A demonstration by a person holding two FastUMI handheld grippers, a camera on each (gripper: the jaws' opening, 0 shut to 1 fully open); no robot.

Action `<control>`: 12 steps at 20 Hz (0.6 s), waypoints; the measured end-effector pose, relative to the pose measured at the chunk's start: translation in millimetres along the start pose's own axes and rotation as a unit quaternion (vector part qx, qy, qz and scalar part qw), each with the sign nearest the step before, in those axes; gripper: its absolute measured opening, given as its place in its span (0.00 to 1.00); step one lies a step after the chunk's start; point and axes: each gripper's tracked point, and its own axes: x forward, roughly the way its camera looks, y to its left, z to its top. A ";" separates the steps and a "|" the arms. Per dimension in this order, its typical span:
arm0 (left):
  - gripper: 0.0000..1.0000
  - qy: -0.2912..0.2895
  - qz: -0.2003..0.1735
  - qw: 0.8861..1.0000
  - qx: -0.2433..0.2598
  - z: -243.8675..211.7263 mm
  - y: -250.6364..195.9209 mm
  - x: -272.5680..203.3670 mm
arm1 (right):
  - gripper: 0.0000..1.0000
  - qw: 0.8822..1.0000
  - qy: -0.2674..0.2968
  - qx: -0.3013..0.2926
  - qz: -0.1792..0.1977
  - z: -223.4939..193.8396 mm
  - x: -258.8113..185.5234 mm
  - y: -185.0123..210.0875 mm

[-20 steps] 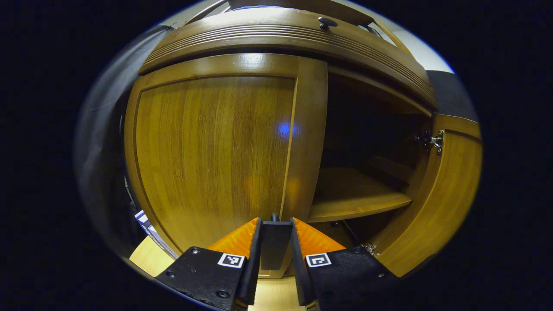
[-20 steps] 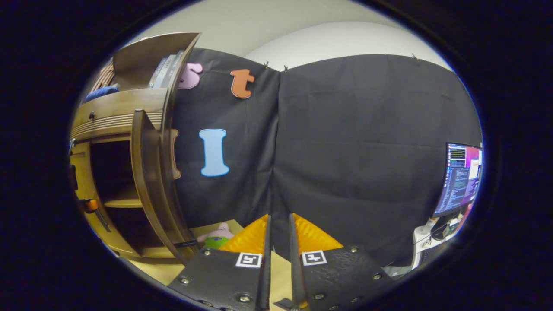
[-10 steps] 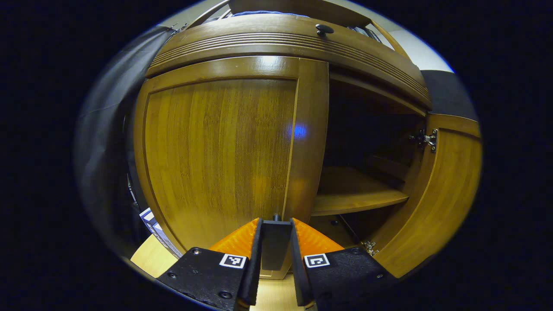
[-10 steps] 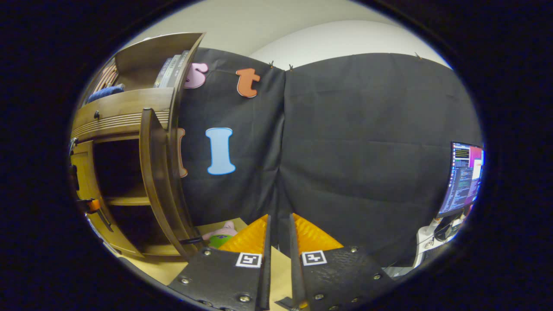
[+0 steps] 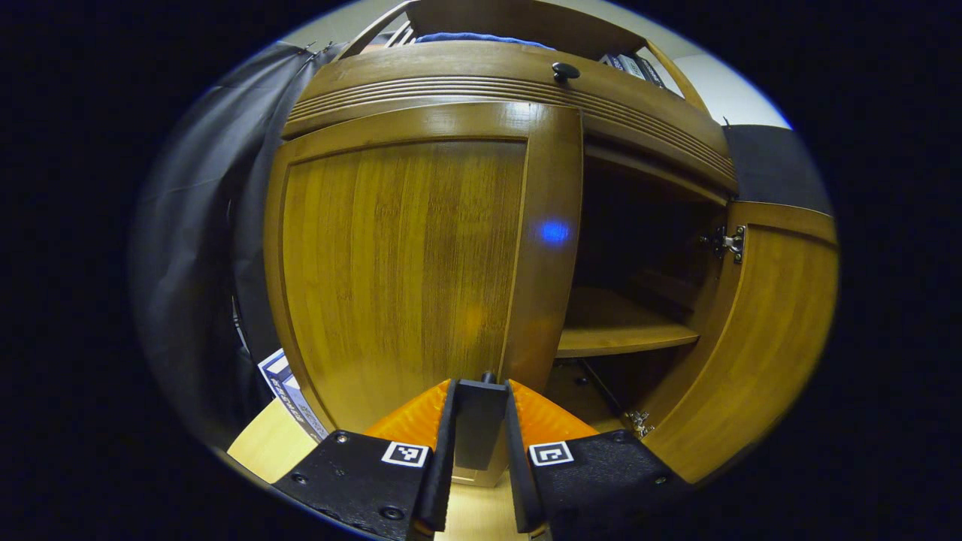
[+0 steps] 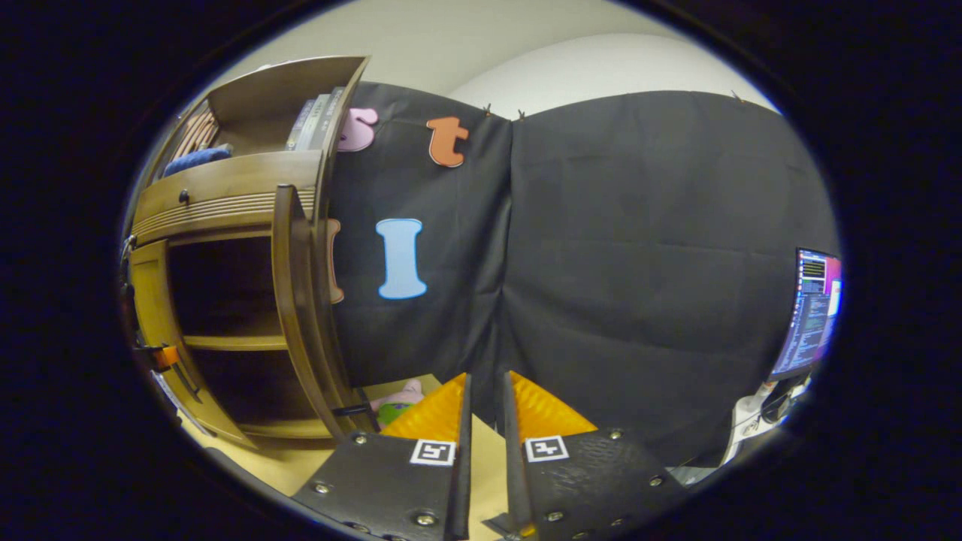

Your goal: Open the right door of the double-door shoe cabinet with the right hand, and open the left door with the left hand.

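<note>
Recording booth in lab or office, dressed as home corner. Black cloth wall [image 6: 639, 263] pinned up behind wooden shoe cabinet [image 5: 421, 248]. Lit monitor [image 6: 815, 312] stands past cloth edge. Books [image 6: 316, 120] on cabinet's top shelf, plush toy [image 6: 402, 398] on pale floor [image 6: 301, 466] beside it.

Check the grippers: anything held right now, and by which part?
The left gripper is shut on the left door's handle, a dark bar near the door's free edge. The right gripper holds nothing, its fingers nearly together and away from the open right door.
</note>
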 end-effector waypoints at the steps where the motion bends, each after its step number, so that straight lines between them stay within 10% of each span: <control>1: 0.35 0.000 0.001 1.000 0.000 -0.3 1.4 -3.0 | 0.20 1.000 0.002 0.001 0.003 -3.2 -2.2 1.0; 12: 0.35 -0.001 0.013 1.000 -0.005 -4.3 10.6 -29.4 | 0.20 0.999 0.009 -0.006 0.046 -11.2 -17.7 20.1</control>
